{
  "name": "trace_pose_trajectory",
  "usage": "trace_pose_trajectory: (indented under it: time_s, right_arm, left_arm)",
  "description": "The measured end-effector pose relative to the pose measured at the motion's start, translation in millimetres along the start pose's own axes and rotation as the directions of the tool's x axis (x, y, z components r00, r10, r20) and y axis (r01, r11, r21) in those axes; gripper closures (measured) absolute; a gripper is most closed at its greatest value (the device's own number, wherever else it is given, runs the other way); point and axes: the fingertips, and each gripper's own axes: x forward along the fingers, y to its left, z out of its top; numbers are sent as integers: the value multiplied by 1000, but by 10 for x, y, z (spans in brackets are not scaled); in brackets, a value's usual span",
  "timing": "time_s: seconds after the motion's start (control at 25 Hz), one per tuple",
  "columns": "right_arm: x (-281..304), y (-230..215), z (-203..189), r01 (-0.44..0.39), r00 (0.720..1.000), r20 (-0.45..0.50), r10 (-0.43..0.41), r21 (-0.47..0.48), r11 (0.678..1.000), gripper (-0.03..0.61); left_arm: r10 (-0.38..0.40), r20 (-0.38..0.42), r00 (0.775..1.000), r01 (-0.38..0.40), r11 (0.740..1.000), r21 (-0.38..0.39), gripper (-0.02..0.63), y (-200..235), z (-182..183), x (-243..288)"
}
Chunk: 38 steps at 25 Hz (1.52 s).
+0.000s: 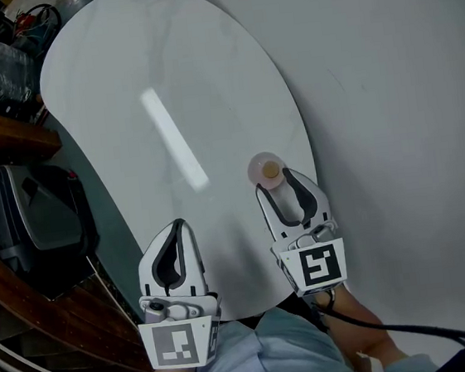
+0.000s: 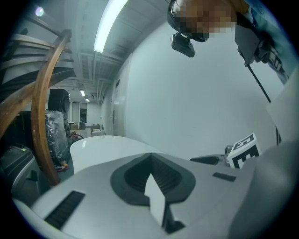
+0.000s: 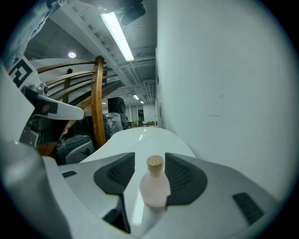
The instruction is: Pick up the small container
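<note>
The small bottle (image 1: 266, 169), a frosted pale pink one with a tan cap (image 3: 155, 163), is standing upright on the white oval table (image 1: 162, 80), close to the edge on the person's right. The right hand-held gripper (image 1: 275, 183) is sitting with its jaws spread to either side of the bottle. The right gripper view is showing the bottle's body between the two ribbed pads (image 3: 183, 175). The head view is placing it right at the jaw tips, not deep in the opening, and I cannot tell whether either pad is touching it. The left hand-held gripper (image 1: 178, 226) is hovering over the near part of the table with its jaws pressed together and nothing in them. The main risk, as I judge it, is lying in that shallow reach. If the jaws are closing with only their tips on a smooth round body, the bottle is likely to squirt forward or tip over. With the table's edge so near, a toppled bottle could be rolling off. An uneven closure, one pad meeting it first, would be nudging it sideways too.
</note>
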Motion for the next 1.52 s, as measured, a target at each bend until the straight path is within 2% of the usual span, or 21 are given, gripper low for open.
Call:
trace_pose_trajectory:
  time_s: [1.32,1.44,1.52]
  right_arm:
    - [359,12,15,47,997,-53,-49,-42,998,383]
    - [352,-5,4,71,996,-55,-74,-49,996,411]
    - [347,-44,-2,88,994,-57,-90,-37,995,451]
  left_arm:
    - [37,-24,999,-37,999,-21,615,480,-7,-35]
    - [45,-42,998,-46,998,-46,615,497,-47,-64]
    - [39,-27,999,-40,999,-29,615,495,-30,-63]
